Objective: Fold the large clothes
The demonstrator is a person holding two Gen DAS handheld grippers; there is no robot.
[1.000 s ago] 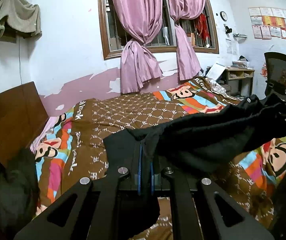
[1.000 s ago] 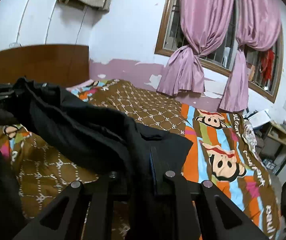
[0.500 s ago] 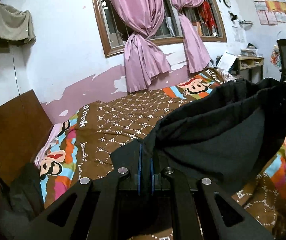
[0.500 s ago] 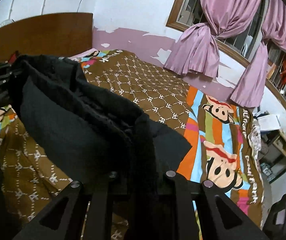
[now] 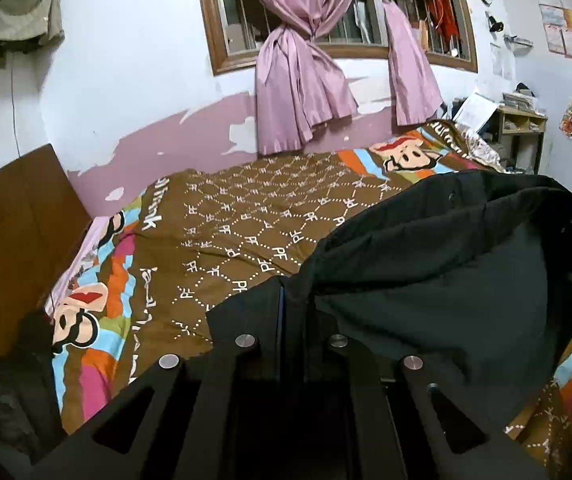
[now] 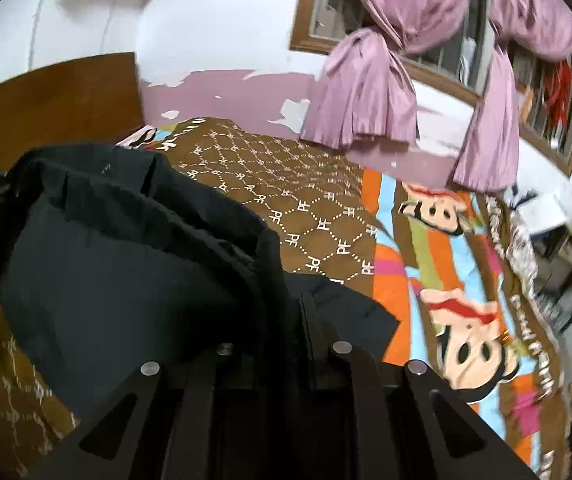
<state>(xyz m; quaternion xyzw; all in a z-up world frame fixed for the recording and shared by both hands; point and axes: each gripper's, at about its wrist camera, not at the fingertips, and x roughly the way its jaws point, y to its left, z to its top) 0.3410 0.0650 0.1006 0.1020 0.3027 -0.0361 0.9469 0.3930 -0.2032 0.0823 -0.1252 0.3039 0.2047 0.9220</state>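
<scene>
A large black garment [image 5: 446, 264] hangs in the air above the bed, stretched between both grippers. My left gripper [image 5: 292, 304] is shut on one edge of the cloth, which spreads off to the right. My right gripper [image 6: 292, 300] is shut on the other edge of the black garment [image 6: 126, 264], which spreads off to the left. The cloth sags in the middle and covers the fingertips in both views.
Below lies a bed with a brown patterned and cartoon-monkey cover [image 5: 246, 224]. A wooden headboard [image 5: 10, 232] stands at the left, with dark clothes [image 5: 14, 392] beside it. Pink curtains [image 5: 306, 80] hang at the window. A desk [image 5: 522, 128] and chair stand at the right.
Both grippers have risen with the garment and tilted down toward the bed. The cloth has spread wider between them and now hangs higher above the cover.
</scene>
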